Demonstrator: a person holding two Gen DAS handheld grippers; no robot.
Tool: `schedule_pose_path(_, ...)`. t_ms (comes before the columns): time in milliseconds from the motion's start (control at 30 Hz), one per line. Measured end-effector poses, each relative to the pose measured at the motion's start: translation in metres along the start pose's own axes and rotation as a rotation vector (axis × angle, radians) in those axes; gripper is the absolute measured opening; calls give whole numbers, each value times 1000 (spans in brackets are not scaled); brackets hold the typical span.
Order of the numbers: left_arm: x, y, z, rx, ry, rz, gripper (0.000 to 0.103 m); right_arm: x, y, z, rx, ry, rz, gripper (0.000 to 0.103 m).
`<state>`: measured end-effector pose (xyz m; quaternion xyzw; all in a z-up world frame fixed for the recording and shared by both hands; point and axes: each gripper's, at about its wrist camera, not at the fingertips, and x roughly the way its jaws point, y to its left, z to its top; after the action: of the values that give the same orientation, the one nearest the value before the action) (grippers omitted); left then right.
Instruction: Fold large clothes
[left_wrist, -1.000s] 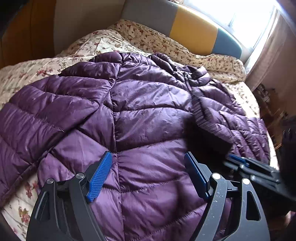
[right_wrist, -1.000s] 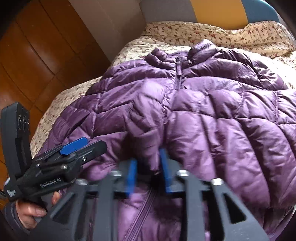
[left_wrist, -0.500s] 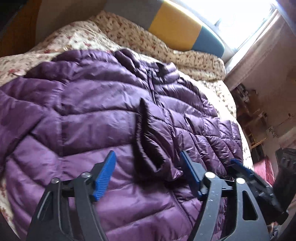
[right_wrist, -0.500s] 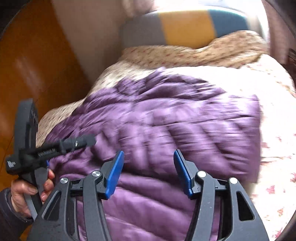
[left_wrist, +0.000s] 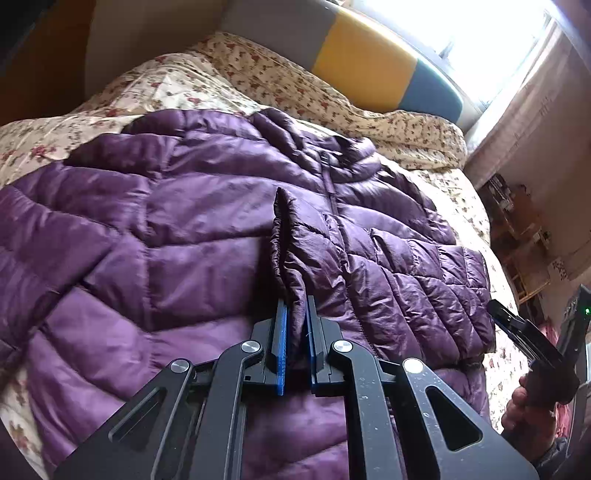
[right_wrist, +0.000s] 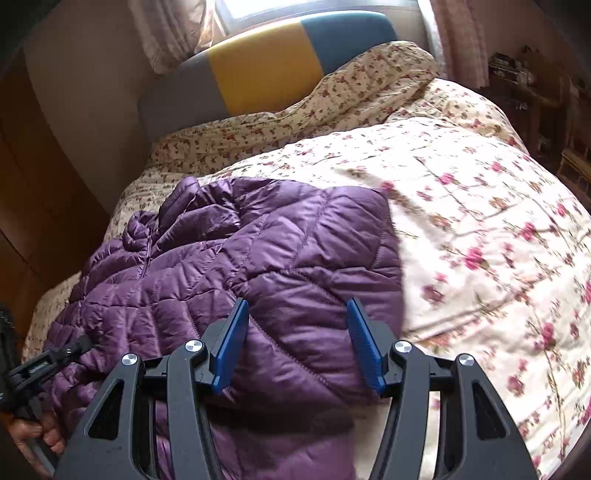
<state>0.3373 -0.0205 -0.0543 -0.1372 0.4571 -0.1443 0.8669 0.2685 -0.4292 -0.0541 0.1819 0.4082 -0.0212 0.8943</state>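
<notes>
You're in a home bedroom: a bed with a floral quilt (right_wrist: 480, 221), padded headboard (right_wrist: 266, 70) at twelve o'clock, curtained window (left_wrist: 480, 40) behind it

Glossy quilted purple jacket (left_wrist: 192, 221) cloth

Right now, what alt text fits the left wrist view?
The left gripper is closing on the sleeve cuff of a purple quilted puffer jacket spread on a floral bedspread. At the right edge, a hand holds the right gripper.
</notes>
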Motion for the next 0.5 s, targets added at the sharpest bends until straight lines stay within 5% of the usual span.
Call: schedule_pose_path(500,0,39,-15,-37,-25,75,9,93,76,-13,-236,77,-148,57)
